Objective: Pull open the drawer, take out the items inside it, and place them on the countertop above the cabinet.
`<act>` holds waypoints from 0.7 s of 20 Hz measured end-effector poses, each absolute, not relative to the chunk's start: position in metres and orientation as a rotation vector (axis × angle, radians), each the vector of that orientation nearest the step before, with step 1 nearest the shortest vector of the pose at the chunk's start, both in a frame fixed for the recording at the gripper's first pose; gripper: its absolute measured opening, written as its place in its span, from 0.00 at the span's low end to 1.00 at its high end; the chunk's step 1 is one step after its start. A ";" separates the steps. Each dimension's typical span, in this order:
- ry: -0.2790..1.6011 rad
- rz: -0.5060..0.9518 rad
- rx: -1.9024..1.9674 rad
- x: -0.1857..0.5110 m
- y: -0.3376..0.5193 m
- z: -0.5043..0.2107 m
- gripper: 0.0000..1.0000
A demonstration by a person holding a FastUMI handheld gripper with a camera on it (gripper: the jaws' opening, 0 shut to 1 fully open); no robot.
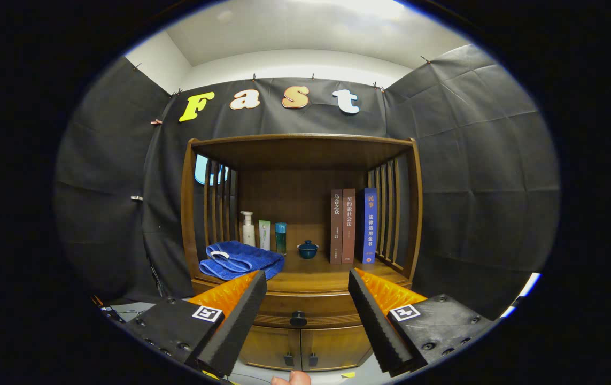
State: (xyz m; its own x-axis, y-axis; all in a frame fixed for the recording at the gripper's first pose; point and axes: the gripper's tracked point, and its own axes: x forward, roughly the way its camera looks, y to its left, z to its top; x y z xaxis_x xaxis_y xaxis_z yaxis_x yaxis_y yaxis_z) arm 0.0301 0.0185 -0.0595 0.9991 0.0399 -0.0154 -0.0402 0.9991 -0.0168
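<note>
A wooden cabinet (305, 214) stands ahead of me against the booth wall. Its drawer (305, 311) is closed, with a round dark knob (298, 318) at its middle. The knob sits between my two fingers and some way beyond their tips. My gripper (307, 279) is open and holds nothing. Above the drawer is the wooden countertop (310, 275) under the shelf frame. What lies inside the drawer is hidden.
On the countertop lie a folded blue towel (238, 259), a white pump bottle (248, 229), a pale tube (264, 235), a teal bottle (281, 237), a small dark lidded cup (308, 249) and three upright books (352, 225). Two small doors (302, 347) sit below the drawer. A fingertip (292, 378) shows lowest.
</note>
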 end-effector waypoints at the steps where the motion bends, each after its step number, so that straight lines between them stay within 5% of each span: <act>1: 0.004 0.039 -0.021 0.038 0.022 -0.069 0.98; 14: 0.113 0.047 -0.003 0.120 0.032 -0.247 0.98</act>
